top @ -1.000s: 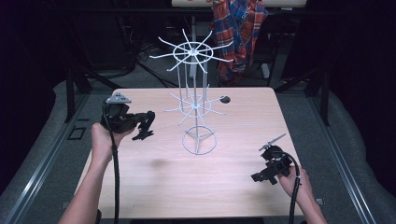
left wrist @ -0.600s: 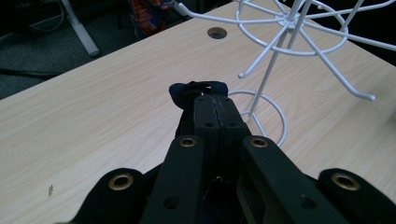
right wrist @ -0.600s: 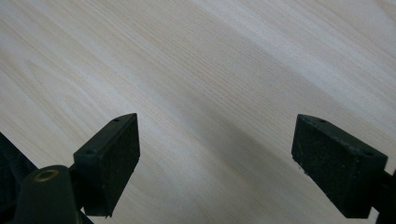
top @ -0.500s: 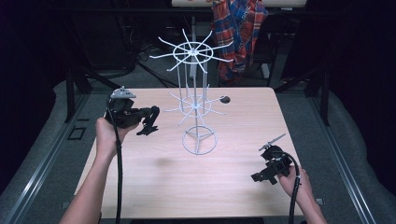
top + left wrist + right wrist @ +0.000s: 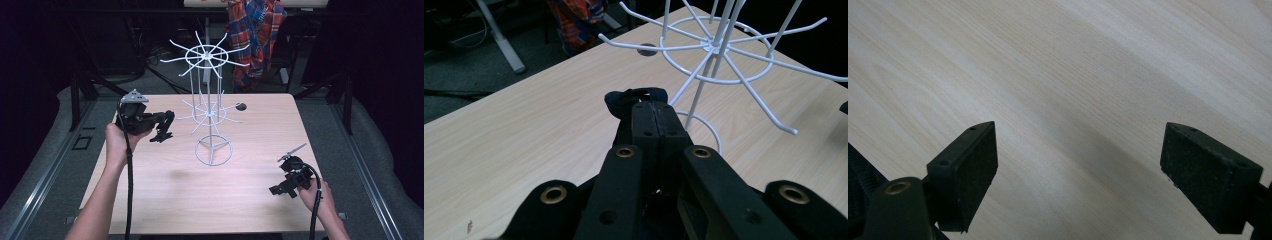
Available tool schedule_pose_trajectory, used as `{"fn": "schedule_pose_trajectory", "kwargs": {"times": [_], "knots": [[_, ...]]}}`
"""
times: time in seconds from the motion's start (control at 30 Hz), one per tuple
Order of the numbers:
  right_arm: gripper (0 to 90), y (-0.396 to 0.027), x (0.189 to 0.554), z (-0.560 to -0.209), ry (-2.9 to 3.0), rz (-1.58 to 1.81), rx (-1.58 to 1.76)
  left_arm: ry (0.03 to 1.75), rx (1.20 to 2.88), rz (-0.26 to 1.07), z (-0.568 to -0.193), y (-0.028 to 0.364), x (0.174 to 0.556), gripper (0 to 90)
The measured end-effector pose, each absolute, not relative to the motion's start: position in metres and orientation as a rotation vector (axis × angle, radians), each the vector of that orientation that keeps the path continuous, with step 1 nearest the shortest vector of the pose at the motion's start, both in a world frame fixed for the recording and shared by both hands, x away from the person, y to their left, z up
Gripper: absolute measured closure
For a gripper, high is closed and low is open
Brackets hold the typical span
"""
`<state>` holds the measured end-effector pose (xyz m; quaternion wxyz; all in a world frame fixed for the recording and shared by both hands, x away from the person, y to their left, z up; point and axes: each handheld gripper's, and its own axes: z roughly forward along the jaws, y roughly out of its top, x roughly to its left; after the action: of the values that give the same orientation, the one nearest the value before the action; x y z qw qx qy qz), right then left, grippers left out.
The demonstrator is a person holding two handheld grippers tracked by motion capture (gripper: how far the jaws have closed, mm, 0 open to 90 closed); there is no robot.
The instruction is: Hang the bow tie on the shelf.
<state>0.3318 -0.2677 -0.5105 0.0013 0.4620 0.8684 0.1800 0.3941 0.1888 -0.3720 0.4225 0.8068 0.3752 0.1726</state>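
White wire rack (image 5: 209, 107) with two tiers of radiating hooks and a ring base, centre of the high view on the pale wooden table (image 5: 165, 200); lower tier and base ring at upper right of the left gripper view (image 5: 724, 55). Left gripper (image 5: 162, 131) left of centre, raised beside the rack, apart from it; in its own view (image 5: 655, 117) jaws pressed together on a small dark blue loop of cloth or band (image 5: 624, 100), too dark to make out in the high view. Right gripper (image 5: 280, 190) at lower right, well apart from the rack; jaws spread wide over bare wood in its own view (image 5: 1078, 170). Small dark round hole (image 5: 241, 106) in the tabletop just right of the rack. Plaid shirt (image 5: 257, 35) hanging at top centre beyond the table.
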Motion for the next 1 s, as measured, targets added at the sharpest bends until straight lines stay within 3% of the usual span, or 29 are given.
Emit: {"fn": "schedule_pose_trajectory", "kwargs": {"times": [1.0], "knots": [[15.1, -0.267, 0.332, -0.511, 2.737, 0.554, 1.447, 0.881, 2.065, 0.415, -0.372, 0.164, 0.400, 89.4]]}}
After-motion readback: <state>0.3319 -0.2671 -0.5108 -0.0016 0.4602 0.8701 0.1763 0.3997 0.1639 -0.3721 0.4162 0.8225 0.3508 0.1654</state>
